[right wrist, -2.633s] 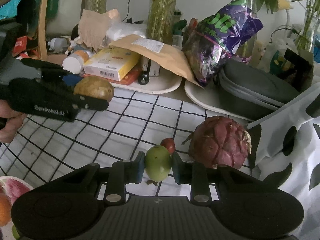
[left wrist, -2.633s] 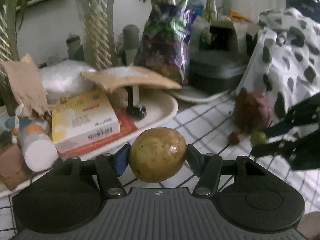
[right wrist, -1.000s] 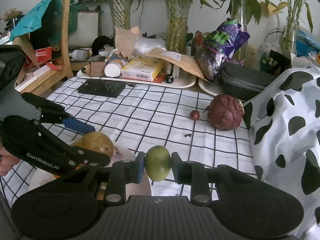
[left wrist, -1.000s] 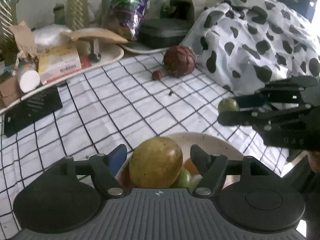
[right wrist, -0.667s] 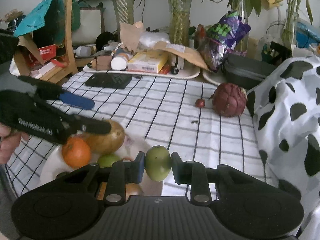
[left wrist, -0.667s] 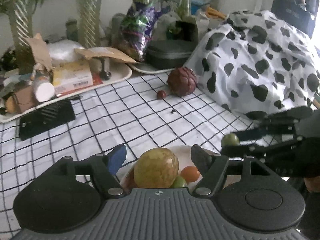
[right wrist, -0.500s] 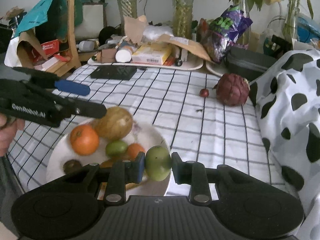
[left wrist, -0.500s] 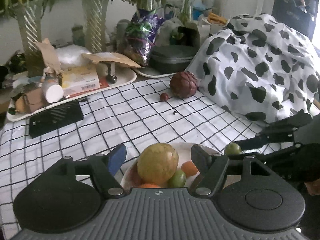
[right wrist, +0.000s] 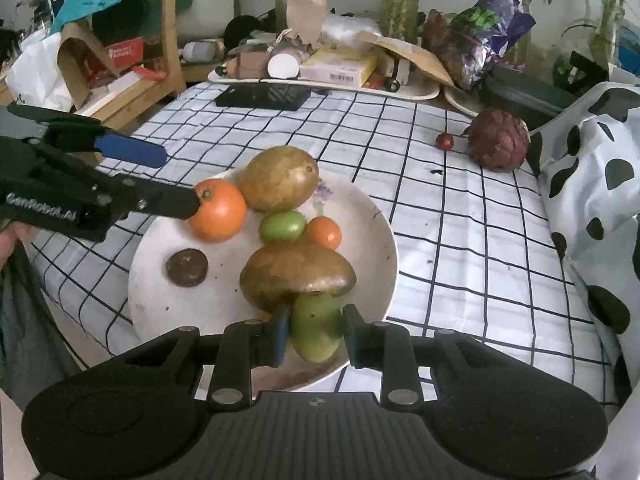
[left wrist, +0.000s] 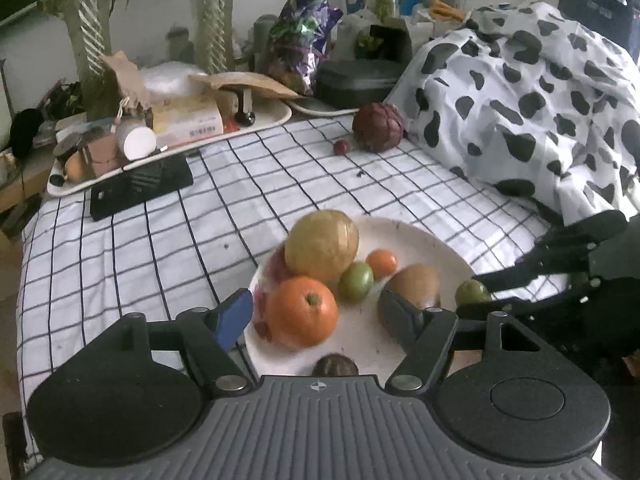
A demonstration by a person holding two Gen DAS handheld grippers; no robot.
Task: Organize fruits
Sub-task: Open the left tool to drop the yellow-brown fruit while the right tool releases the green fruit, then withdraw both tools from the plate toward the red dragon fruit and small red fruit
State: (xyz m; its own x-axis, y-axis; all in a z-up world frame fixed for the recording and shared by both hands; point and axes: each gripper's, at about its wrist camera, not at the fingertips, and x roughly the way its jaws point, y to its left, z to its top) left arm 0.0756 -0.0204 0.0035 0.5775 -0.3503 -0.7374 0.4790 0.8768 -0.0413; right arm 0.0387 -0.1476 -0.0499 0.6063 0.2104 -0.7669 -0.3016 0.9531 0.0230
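A white plate (left wrist: pixel 424 240) (right wrist: pixel 360 216) on the checked cloth holds several fruits: a yellow-green mango (left wrist: pixel 322 246) (right wrist: pixel 280 184), an orange (left wrist: pixel 302 312) (right wrist: pixel 218 210), a green fruit (left wrist: pixel 355 281), a small orange one and a brown one (right wrist: pixel 296 274). My left gripper (left wrist: pixel 316 314) is open and empty just above the plate's near side, by the orange. My right gripper (right wrist: pixel 312 334) is shut on a small green fruit (right wrist: pixel 316 332) (left wrist: pixel 472 294) over the plate's edge. A dragon fruit (left wrist: pixel 378 127) (right wrist: pixel 498 140) and a small red fruit (left wrist: pixel 341 147) lie on the far cloth.
A cow-print cloth (left wrist: pixel 540 92) is heaped on the right. Trays of boxes, bottles and bags (left wrist: pixel 188 120) line the far edge, with plant vases behind. A black flat object (left wrist: pixel 140 186) lies at far left. A wooden shelf (right wrist: pixel 132 60) stands left of the table.
My left gripper let go of the mango onto the plate and drew back, jaws open. My right gripper brought the green fruit down over the plate's edge.
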